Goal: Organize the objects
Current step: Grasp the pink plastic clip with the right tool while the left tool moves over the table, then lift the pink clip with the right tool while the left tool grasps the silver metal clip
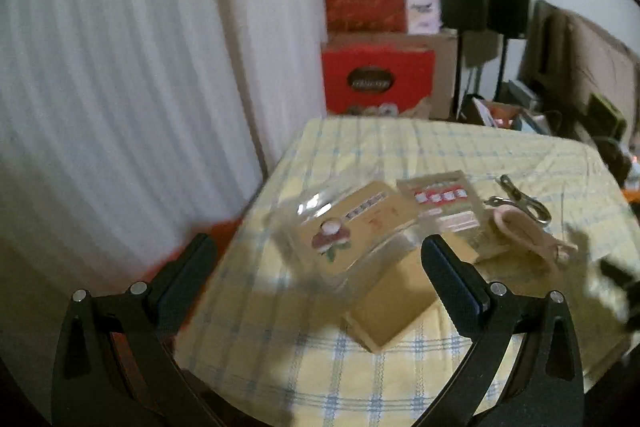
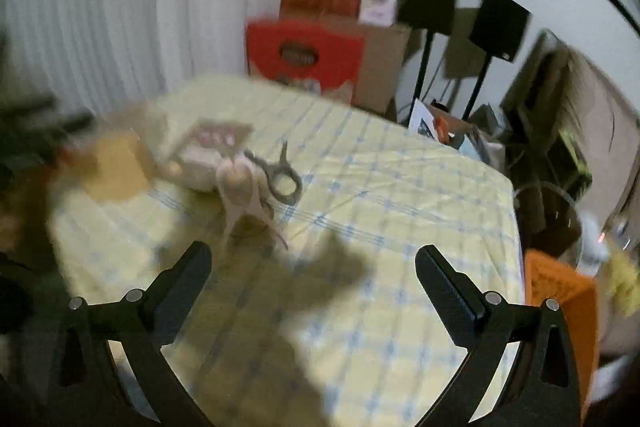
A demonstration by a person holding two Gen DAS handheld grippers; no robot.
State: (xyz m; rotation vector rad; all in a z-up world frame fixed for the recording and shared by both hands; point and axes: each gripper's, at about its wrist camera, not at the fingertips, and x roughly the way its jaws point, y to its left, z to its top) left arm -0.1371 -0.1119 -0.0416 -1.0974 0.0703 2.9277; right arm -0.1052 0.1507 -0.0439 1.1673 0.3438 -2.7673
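Observation:
A clear plastic lid (image 1: 344,227) with a flower card under it lies on the yellow checked tablecloth (image 1: 400,367). An open tan box (image 1: 390,307) sits in front of it. A printed card (image 1: 444,203) lies behind, with a pink tool (image 1: 528,235) and small metal scissors (image 1: 524,203) to its right. My left gripper (image 1: 320,259) is open above the box and lid, holding nothing. My right gripper (image 2: 314,267) is open over bare cloth, with the pink tool (image 2: 240,191) and scissors (image 2: 280,175) ahead to its left. The right wrist view is blurred.
Red boxes (image 1: 372,47) and a cardboard carton stand behind the table against the wall. Two black speakers on stands (image 1: 480,7) and clutter are at the back right. A white curtain (image 1: 100,87) hangs left. An orange crate (image 2: 560,299) sits beside the table's right edge.

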